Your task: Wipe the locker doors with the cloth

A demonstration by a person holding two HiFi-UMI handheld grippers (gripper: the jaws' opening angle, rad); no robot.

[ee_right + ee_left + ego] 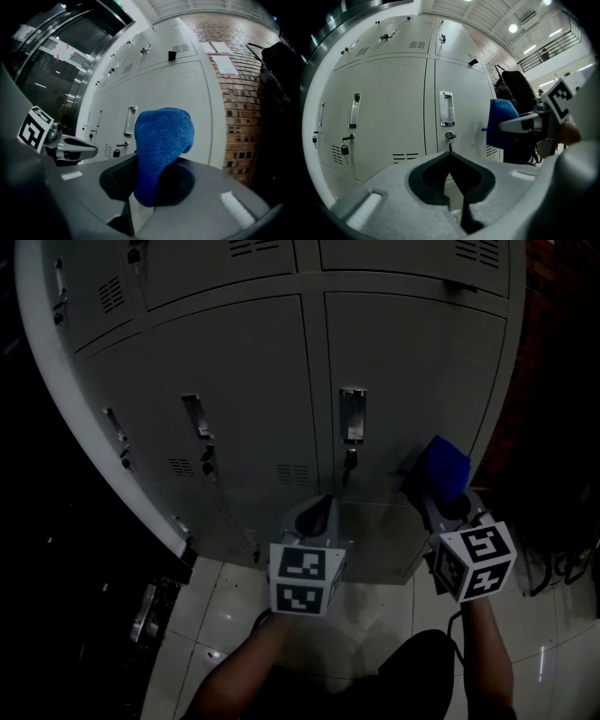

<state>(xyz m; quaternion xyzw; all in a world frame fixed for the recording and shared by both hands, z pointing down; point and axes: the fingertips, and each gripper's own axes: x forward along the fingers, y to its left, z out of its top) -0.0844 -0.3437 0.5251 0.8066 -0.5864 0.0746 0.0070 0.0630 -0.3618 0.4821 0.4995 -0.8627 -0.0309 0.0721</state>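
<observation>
Grey locker doors (394, 381) stand in front of me, each with a metal handle (352, 415) and a small lock. A blue cloth (441, 468) is pinched in my right gripper (433, 486), which is shut on it and held close to the lower right locker door; I cannot tell whether the cloth touches the door. In the right gripper view the cloth (161, 145) bulges up out of the jaws. My left gripper (319, 512) hangs lower, in front of the middle door, shut and holding nothing. The left gripper view shows the cloth (501, 123) to its right.
A pale tiled floor (375, 624) lies below the lockers. A brick wall (239, 93) stands to the right of the locker bank, with a dark bag and cables (553, 568) at its foot. Glass and steel framing (61, 56) rises at the far left.
</observation>
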